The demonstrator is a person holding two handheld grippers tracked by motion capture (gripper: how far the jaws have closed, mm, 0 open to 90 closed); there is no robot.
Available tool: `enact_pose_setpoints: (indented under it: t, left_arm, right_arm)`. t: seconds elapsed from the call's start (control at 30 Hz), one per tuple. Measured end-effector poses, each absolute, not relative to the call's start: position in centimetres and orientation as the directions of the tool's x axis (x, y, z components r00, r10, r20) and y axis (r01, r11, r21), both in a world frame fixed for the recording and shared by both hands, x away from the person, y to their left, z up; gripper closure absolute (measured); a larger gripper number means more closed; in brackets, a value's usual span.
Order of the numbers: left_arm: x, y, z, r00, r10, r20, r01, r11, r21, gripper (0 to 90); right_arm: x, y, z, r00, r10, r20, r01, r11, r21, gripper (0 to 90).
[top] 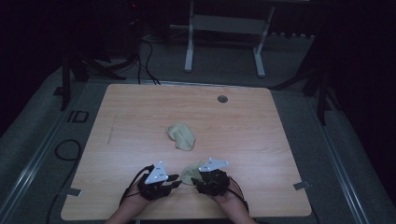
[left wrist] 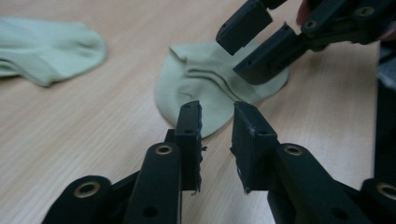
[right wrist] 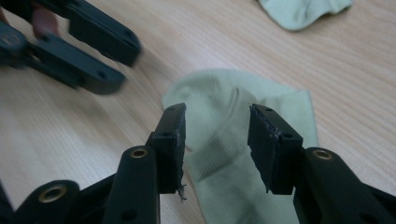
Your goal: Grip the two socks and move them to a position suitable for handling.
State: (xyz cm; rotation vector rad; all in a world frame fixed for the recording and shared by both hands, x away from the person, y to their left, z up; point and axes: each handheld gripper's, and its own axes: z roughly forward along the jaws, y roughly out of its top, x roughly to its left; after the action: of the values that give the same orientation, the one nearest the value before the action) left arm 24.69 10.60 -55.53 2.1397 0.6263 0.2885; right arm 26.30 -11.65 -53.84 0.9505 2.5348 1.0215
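Two pale green socks lie on the wooden table (top: 140,107). One sock (top: 181,136) (left wrist: 42,51) (right wrist: 303,11) is crumpled near the middle. The other sock (top: 189,173) (left wrist: 196,88) (right wrist: 219,140) lies flat near the front edge, between the two hands. My left gripper (top: 176,181) (left wrist: 217,126) points at that sock's near edge, its jaws a narrow gap apart with nothing pinched. My right gripper (top: 198,181) (right wrist: 217,126) hovers over the sock's ribbed cuff end, jaws apart with the fabric lying flat beneath them. Both grippers face each other across this sock.
A round grommet hole (top: 222,99) sits near the table's far edge. Beyond the table stands a white metal frame (top: 224,28). Cables (top: 65,149) run along the floor at the left. Bare wood surrounds both socks.
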Motion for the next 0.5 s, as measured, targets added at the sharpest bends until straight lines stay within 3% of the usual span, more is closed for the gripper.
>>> enact_pose_setpoints:
  t: [0.1,0.17,0.23,0.5]
  left_arm:
    - [25.2,9.6,-55.8,0.853,0.522,-0.013,0.336,-0.529,0.780,74.4]
    - [25.6,8.9,-56.0,0.854,0.521,-0.001,0.332,-0.544,0.770,84.9]
    - [26.2,8.4,-56.1,0.852,0.524,-0.002,0.342,-0.554,0.759,88.3]
    - [27.8,8.1,-57.0,0.844,0.537,0.019,0.356,-0.585,0.728,89.3]
  right_arm:
    - [26.3,-11.6,-54.0,-0.757,0.653,0.002,0.478,0.552,0.684,56.0]
    - [26.0,-11.3,-54.7,-0.771,0.637,0.000,0.478,0.578,0.661,53.6]
    - [25.9,-11.3,-54.9,-0.776,0.631,-0.006,0.473,0.587,0.658,54.5]
    - [25.7,-10.9,-55.7,-0.783,0.621,-0.033,0.470,0.625,0.623,60.4]
